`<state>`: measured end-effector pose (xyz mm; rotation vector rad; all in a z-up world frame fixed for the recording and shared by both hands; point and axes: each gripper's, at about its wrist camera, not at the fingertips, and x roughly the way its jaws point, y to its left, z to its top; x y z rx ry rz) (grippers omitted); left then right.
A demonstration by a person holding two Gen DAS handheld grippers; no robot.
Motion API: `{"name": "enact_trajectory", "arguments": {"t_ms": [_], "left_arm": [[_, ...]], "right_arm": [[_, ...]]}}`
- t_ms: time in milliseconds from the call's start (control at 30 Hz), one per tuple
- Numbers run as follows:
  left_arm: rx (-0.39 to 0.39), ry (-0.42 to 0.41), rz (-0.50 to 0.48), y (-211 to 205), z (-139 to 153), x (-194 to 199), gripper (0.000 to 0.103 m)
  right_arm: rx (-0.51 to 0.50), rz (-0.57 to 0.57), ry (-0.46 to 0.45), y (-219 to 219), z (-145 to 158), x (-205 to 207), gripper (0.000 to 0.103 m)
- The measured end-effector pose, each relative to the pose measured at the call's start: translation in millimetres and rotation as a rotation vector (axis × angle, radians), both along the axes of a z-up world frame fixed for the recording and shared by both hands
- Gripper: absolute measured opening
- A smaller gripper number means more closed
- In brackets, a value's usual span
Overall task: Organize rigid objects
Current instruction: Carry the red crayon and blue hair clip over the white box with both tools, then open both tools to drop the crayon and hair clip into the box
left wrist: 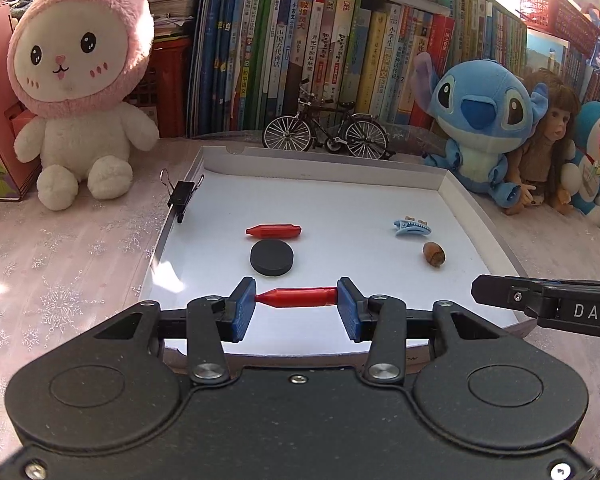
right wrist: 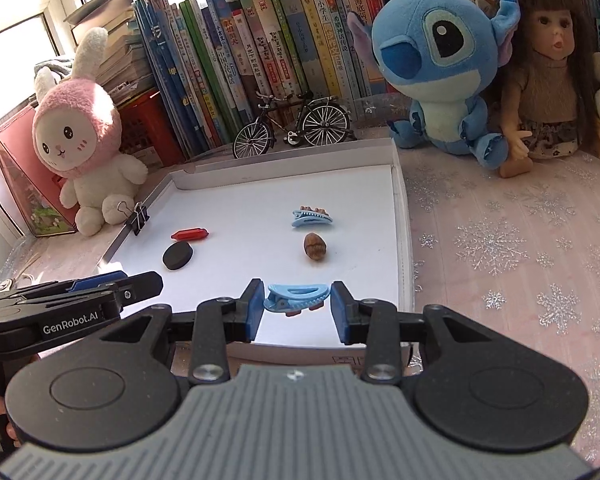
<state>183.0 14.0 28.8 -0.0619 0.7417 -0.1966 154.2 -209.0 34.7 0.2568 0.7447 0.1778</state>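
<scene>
Over the near edge of a shallow white tray on the desk, the left gripper holds a red crayon-shaped piece crosswise, its blue fingers pressed against the piece's two ends. In the right wrist view the right gripper has a light blue hair clip between its fingers; the left pad touches the clip, while the right pad seems to stand a sliver off its rounded end, so a firm grip cannot be confirmed.

On the tray floor lie four loose things. A second red crayon-shaped piece sits toward the left side, with a black round disc just in front of it. Toward the right side lies another light blue hair clip, and a brown acorn-like nut is near it, closer to the camera. A black binder clip grips the tray's left wall.

Behind the tray stands a small model bicycle before a row of books. A pink-hooded plush rabbit sits left of the tray, a blue plush creature and a doll to the right.
</scene>
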Motion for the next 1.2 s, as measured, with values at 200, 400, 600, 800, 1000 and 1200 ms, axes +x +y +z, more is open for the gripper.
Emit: {"name": "enact_trajectory", "arguments": {"t_ms": [200,400,600,800,1000,1200], "left_arm": [[0.024,0.047,-0.006,1.9,-5.8,21.0,0.042],[0.021,0.06,0.003,2.4,-13.2,30.3,0.042],[0.042,0.058,0.007,-2.3,-22.2,35.1,0.042],[0.056,0.034,0.016,-5.7,-25.3,40.1,0.042],[0.071,0.011,0.027,-7.9,-28.6,42.7,0.042],[0.081,0.001,0.034,-8.8,-28.2,43.4,0.042]], "right_arm": [[0.029,-0.019,0.047,-1.2,-2.8,19.0,0.041],[-0.005,-0.024,0.061,4.8,-6.4,30.7,0.041],[-0.037,-0.021,0.06,14.3,-13.0,37.3,0.041],[-0.076,-0.032,0.053,20.5,-19.8,42.7,0.041],[-0.092,-0.039,0.041,23.9,-21.9,44.5,0.041],[-0.102,-0.037,0.032,25.7,-22.2,44.4,0.041]]}}
